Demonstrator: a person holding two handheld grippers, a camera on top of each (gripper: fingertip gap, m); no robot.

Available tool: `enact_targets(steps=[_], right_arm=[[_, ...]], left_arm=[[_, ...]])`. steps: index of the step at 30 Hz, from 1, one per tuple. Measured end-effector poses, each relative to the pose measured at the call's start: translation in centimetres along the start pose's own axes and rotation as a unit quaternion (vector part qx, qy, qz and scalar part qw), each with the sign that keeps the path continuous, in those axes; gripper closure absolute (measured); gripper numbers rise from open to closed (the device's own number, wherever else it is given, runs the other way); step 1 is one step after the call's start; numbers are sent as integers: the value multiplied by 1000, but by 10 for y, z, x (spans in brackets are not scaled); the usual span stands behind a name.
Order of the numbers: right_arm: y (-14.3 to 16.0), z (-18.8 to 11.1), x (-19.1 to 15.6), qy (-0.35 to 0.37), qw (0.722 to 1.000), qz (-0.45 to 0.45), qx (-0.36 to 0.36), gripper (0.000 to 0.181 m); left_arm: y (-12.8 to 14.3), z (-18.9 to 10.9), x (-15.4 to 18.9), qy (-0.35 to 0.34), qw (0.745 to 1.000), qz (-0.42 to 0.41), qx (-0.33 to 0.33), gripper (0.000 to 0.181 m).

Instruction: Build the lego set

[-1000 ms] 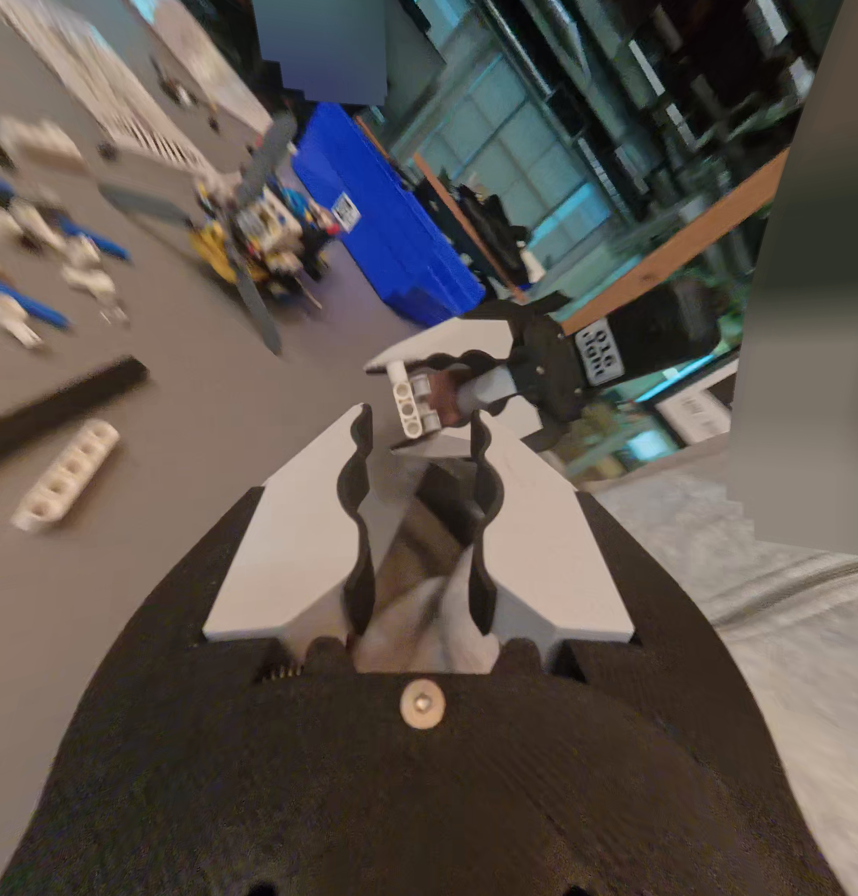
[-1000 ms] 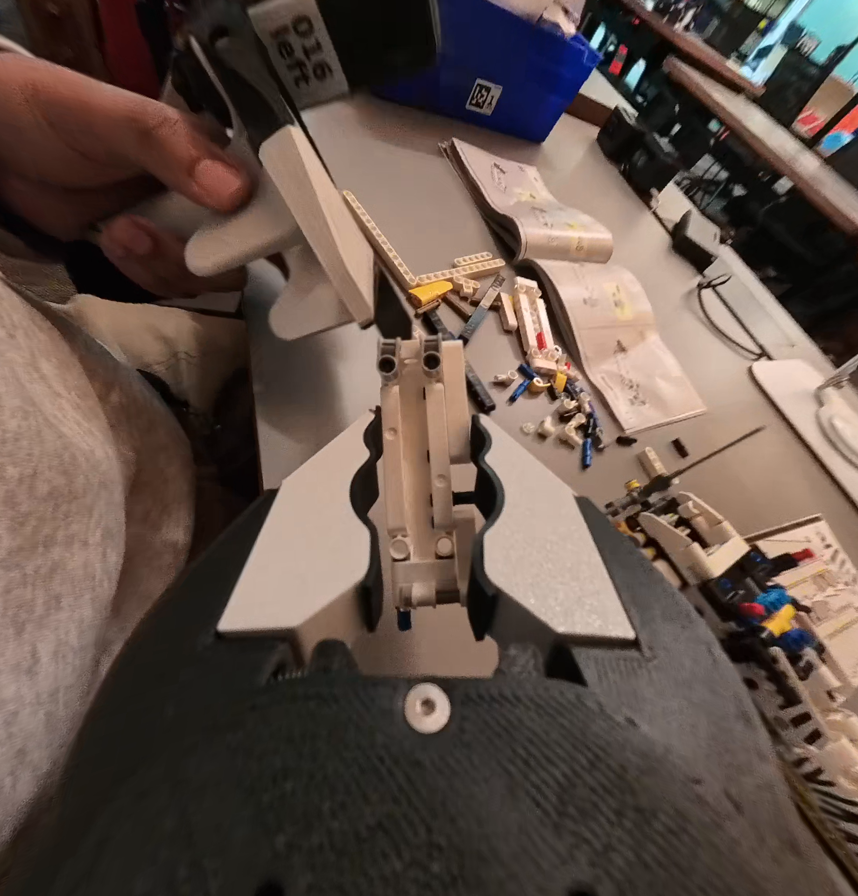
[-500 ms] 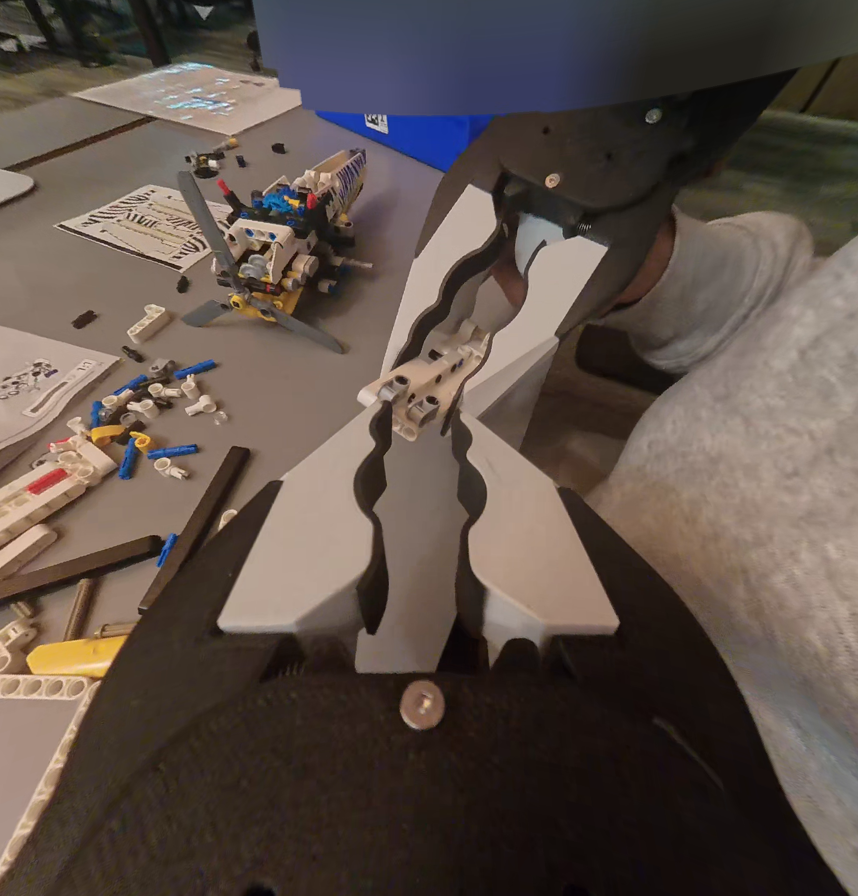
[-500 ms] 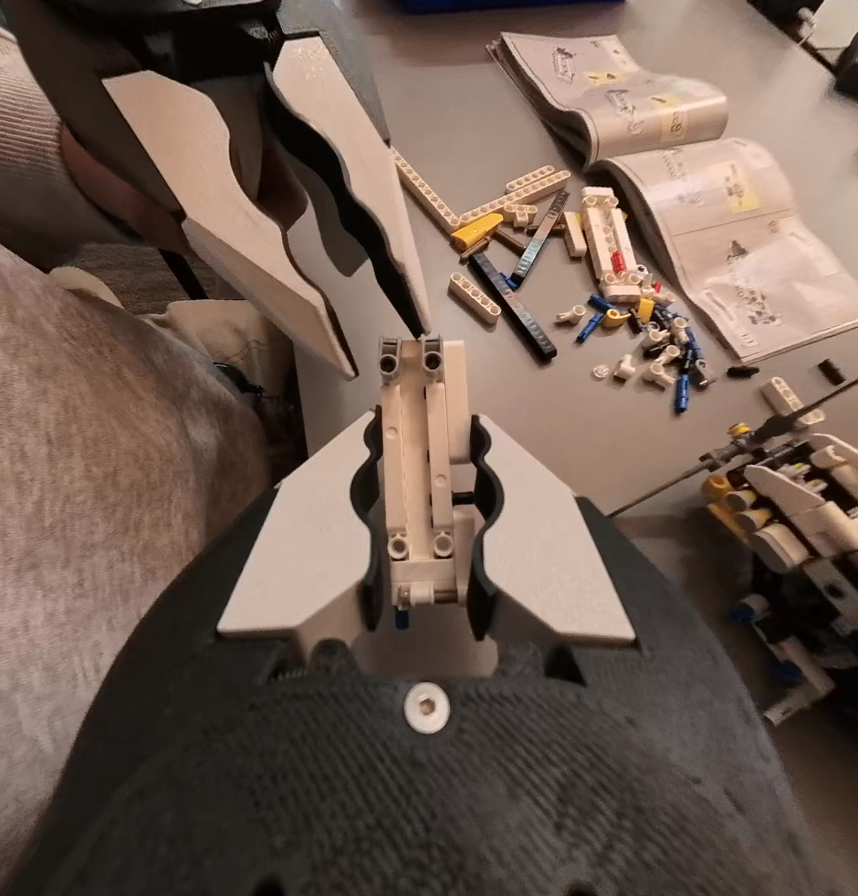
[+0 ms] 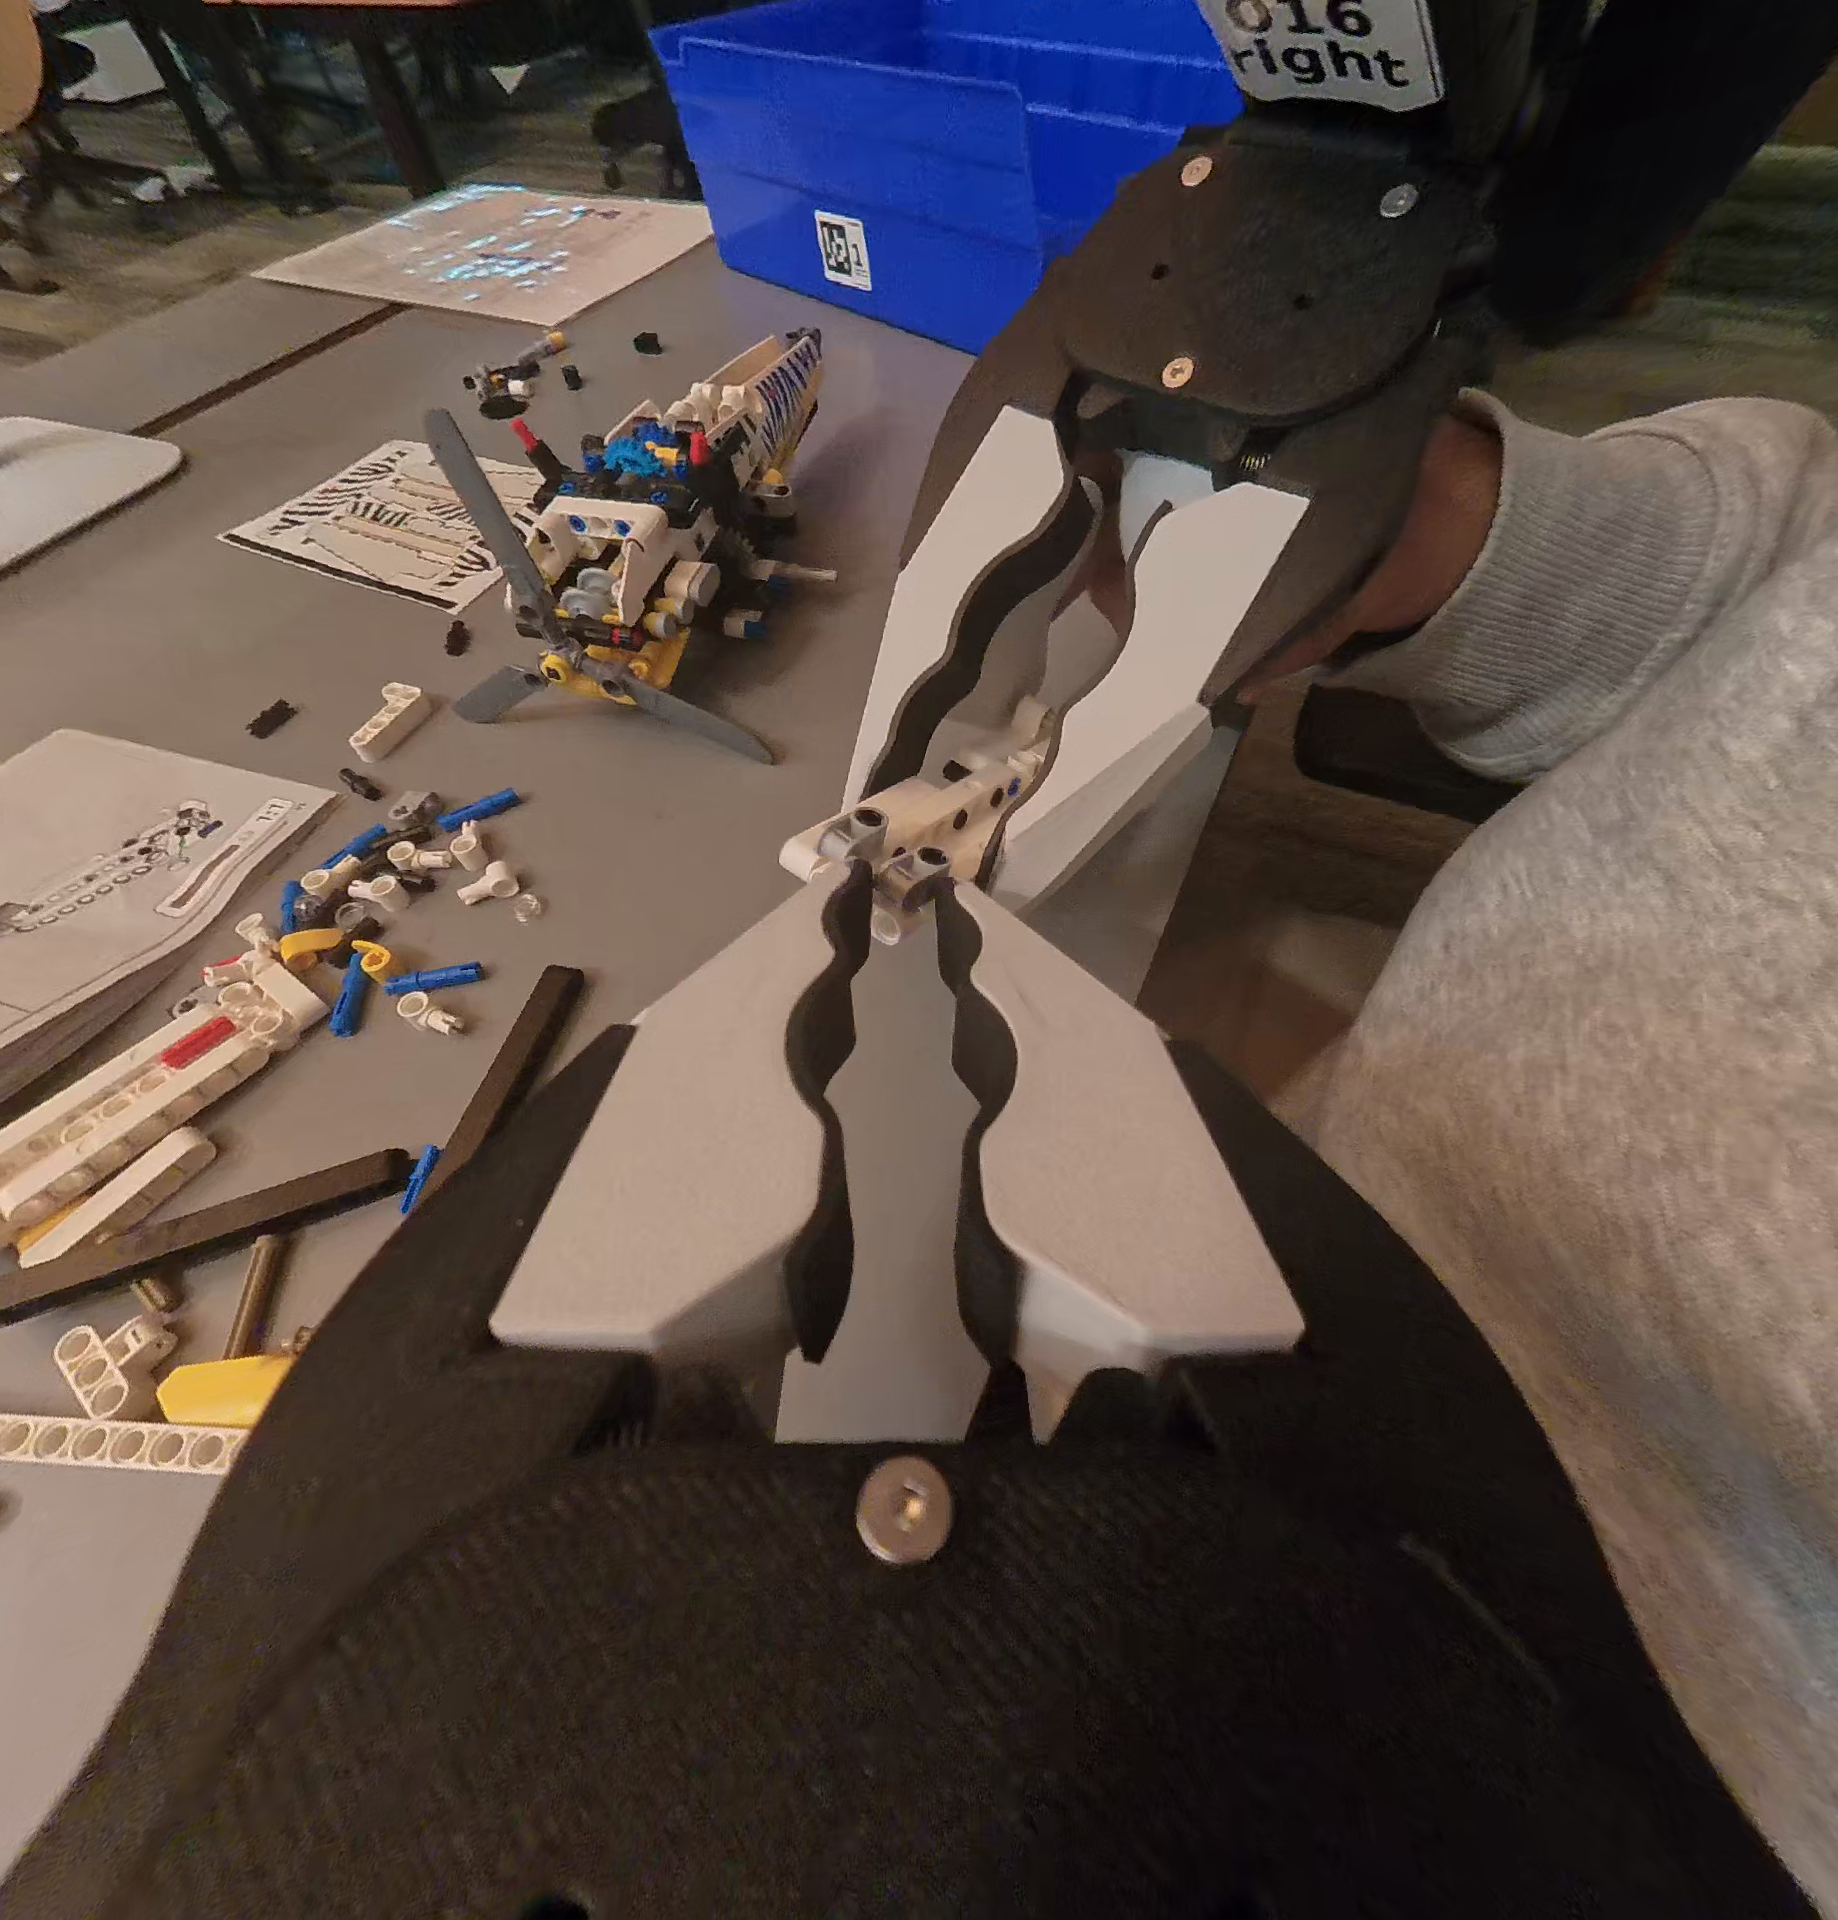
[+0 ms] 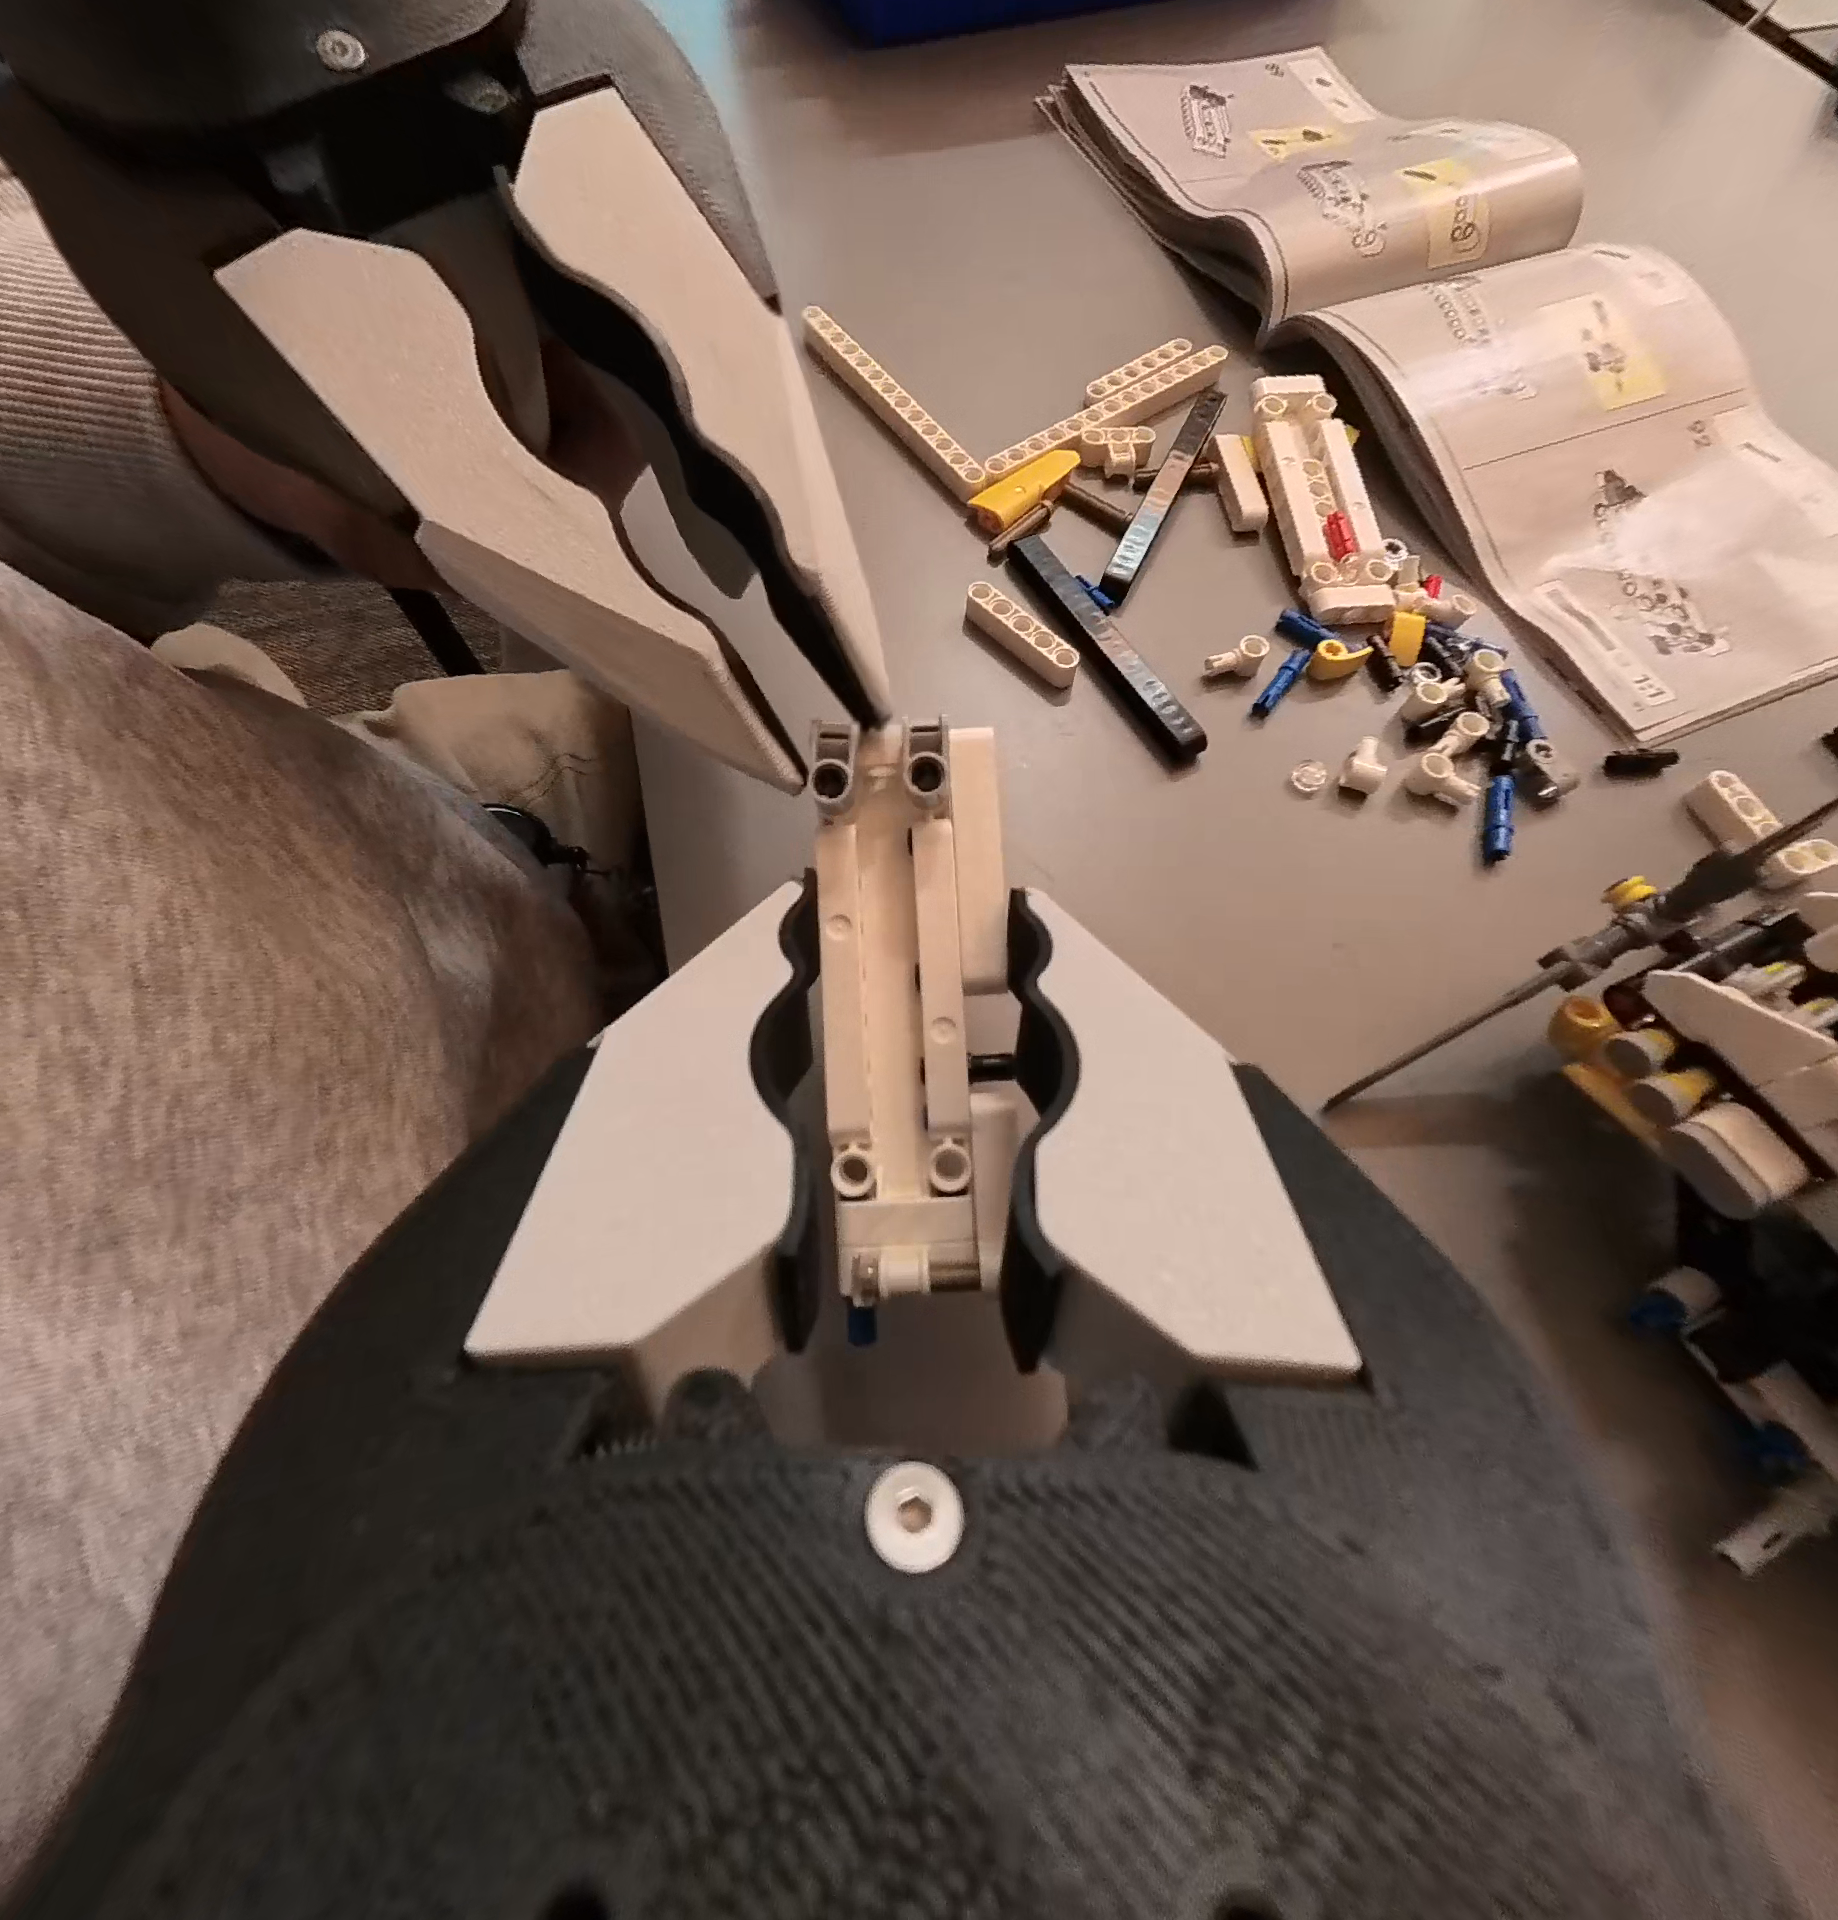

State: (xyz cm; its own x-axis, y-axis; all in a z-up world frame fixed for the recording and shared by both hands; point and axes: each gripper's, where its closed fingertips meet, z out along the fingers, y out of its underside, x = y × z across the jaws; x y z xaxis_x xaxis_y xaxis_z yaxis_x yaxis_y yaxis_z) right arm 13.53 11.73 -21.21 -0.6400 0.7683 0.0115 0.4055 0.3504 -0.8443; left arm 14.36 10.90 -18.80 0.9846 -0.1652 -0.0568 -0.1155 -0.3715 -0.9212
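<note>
My right gripper is shut on a long white lego assembly, held lengthwise between its fingers above the table edge. Two grey connectors stick out at its far end. My left gripper faces it tip to tip, jaws narrowed onto one grey connector. The right gripper and the white assembly also show in the left wrist view. The left gripper shows from above left in the right wrist view.
A part-built plane model with a grey propeller stands on the grey table. A pile of small loose pieces, white and black beams, an open instruction booklet and a blue bin lie around. A grey sleeve is close. Less than 4 cm separates the two grippers' tips.
The left gripper has swung round to face the right gripper, come up to the assembly's end, and its jaws have narrowed onto a grey connector. The right gripper keeps its hold.
</note>
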Motion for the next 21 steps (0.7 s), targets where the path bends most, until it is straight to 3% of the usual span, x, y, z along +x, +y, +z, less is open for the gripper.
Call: enact_targets(steps=[21], right_arm=[[0, 0, 5, 3, 999, 32, 0, 146]], left_arm=[[-1, 4, -4, -39, 999, 5, -4, 171]])
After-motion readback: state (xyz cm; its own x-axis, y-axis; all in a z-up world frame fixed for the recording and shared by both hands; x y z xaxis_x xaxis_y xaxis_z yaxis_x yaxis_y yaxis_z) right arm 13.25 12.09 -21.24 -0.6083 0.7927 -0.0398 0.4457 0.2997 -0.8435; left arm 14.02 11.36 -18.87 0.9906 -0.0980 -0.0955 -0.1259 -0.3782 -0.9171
